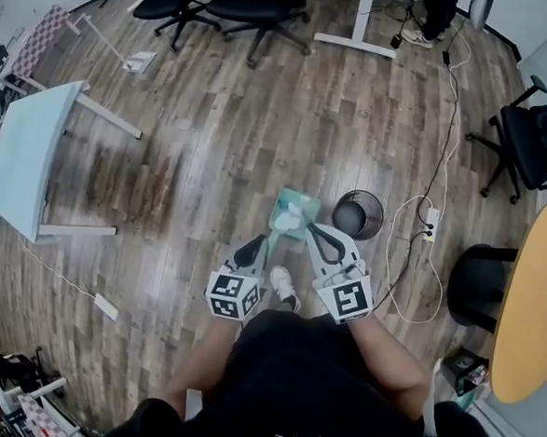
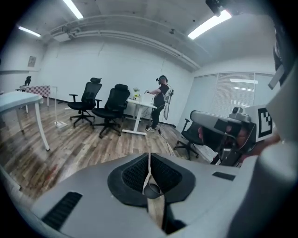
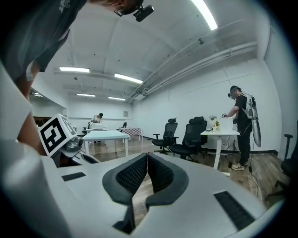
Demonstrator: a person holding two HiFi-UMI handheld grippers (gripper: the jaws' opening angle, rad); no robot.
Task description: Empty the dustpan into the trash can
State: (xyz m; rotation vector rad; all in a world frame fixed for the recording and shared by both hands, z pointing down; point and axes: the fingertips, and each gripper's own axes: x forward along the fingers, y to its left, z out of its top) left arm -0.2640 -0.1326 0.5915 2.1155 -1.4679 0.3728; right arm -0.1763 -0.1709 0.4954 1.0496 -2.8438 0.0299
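A teal dustpan (image 1: pixel 295 206) lies on the wooden floor with crumpled white paper (image 1: pixel 291 223) in it. Just right of it stands a black mesh trash can (image 1: pixel 358 214). My right gripper (image 1: pixel 310 228) is shut, and its tip is at the dustpan's near right edge; whether it touches I cannot tell. My left gripper (image 1: pixel 255 248) is shut and hangs a little short of the dustpan's near left side. Both gripper views look out across the room, with the left gripper (image 2: pixel 149 155) and the right gripper (image 3: pixel 147 155) closed on nothing. Neither shows the dustpan or the can.
A white cable and power strip (image 1: pixel 430 220) trail right of the can. A white table (image 1: pixel 30 154) stands at the left, an orange round table (image 1: pixel 534 306) at the right. Black office chairs (image 1: pixel 233 0) and a person at a desk (image 3: pixel 242 125) are farther off.
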